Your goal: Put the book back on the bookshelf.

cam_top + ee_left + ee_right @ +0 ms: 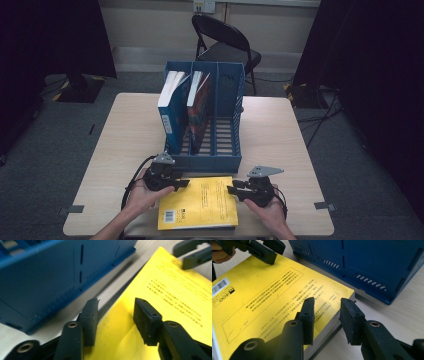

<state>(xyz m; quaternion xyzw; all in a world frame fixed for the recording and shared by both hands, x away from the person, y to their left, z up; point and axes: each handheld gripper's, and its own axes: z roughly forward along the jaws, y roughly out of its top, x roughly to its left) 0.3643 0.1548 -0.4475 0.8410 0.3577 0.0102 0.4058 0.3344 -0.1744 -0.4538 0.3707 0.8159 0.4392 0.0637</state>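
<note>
While the yellow book (198,203) lies flat on the table (280,135) before the blue rack (220,150), I hold both grippers at its far corners: left gripper (115,320) and right gripper (325,320) jaws parted, pads off the book.

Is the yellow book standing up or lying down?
Lying down. The yellow book rests flat on the table, back cover up, in front of the blue file rack.

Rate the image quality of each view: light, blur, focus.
High view: dim and soft, dark at both sides, the yellow book the brightest thing. Left gripper view: the blue rack and the book's print are blurred, the near jaws sharper. Right gripper view: evenly lit, print fairly legible, the far left gripper soft.
</note>
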